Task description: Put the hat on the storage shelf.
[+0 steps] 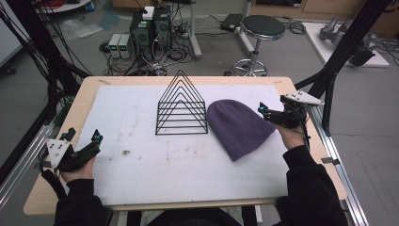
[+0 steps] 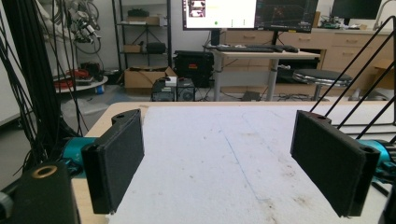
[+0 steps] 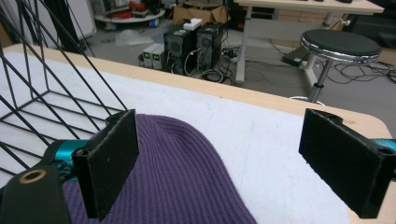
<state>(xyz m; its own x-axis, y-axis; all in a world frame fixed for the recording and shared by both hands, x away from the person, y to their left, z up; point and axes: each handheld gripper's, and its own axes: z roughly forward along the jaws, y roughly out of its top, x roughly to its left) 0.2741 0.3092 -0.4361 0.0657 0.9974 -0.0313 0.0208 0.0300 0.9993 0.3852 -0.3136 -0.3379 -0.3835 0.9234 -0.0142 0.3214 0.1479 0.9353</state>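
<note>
A purple knit beanie (image 1: pixel 240 127) lies flat on the white mat (image 1: pixel 136 165), just right of a black wire rack (image 1: pixel 181 106) with triangular dividers. My right gripper (image 1: pixel 266 112) hovers above the beanie's right edge, open, with nothing between its jaws. In the right gripper view the beanie (image 3: pixel 177 177) spreads below and behind the left jaw, the rack (image 3: pixel 42 93) stands at the left, and the gripper (image 3: pixel 219 140) gapes wide. My left gripper (image 1: pixel 83 135) rests at the mat's left edge, open and empty. Its own view (image 2: pixel 217 140) looks across bare mat, with the rack (image 2: pixel 364 93) at the right.
The wooden table's rim (image 1: pixel 188 79) runs around the mat. Black frame posts (image 1: pixel 339 61) rise at the right and cables hang at the left. On the floor beyond the table stand a stool (image 1: pixel 262 28) and computer boxes (image 1: pixel 150 28).
</note>
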